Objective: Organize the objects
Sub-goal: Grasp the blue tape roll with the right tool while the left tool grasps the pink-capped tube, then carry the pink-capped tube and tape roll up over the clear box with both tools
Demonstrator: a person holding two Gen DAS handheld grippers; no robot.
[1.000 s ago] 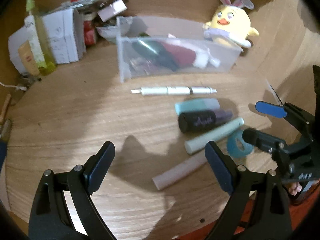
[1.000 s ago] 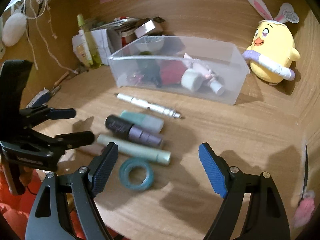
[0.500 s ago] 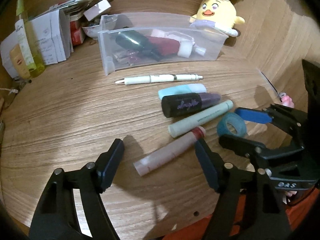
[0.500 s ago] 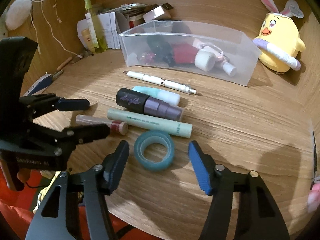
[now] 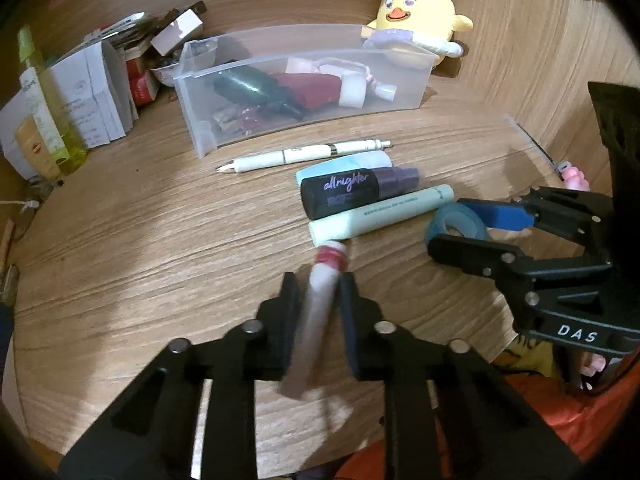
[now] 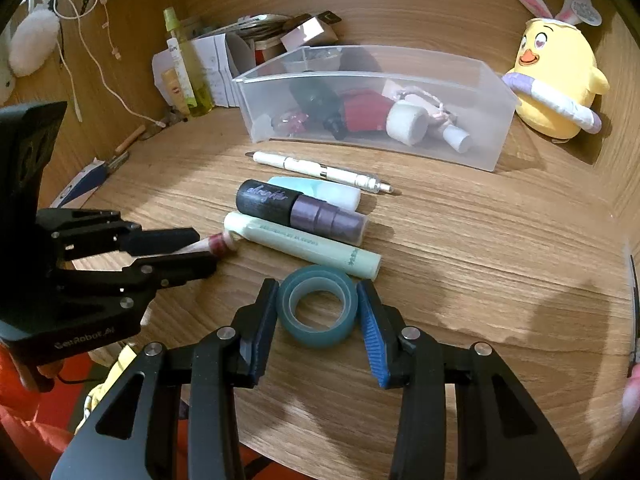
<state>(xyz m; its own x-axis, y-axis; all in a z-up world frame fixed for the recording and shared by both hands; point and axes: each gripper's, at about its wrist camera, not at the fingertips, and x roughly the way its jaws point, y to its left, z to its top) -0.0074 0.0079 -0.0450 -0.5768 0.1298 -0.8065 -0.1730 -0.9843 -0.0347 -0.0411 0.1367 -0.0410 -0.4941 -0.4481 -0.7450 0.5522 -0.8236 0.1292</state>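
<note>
My left gripper (image 5: 318,280) is shut on a pale pink tube with a dark red cap (image 5: 330,260), which points away along the fingers and looks blurred. The right wrist view shows the same left gripper (image 6: 204,248) holding the tube (image 6: 218,242) just over the wooden table. My right gripper (image 6: 318,286) straddles a teal tape roll (image 6: 320,332) lying flat. Its jaws are closing, and both blue pads touch the roll's sides. From the left wrist view the right gripper (image 5: 450,226) sits at the right with the tape roll (image 5: 448,216) between its fingers.
A mint tube (image 5: 380,212), a black and purple bottle (image 5: 344,192), a light blue tube (image 5: 344,164) and a white pen (image 5: 304,154) lie in a row. Behind them stands a clear bin (image 5: 208,132) holding several items. A yellow plush chick (image 5: 416,12) sits at back right, boxes and a bottle (image 5: 48,120) at back left.
Both grippers have gone from wide open to closed in. The left one now grips the pink tube, which has swung in line with its fingers. The right one has closed onto the tape roll.
</note>
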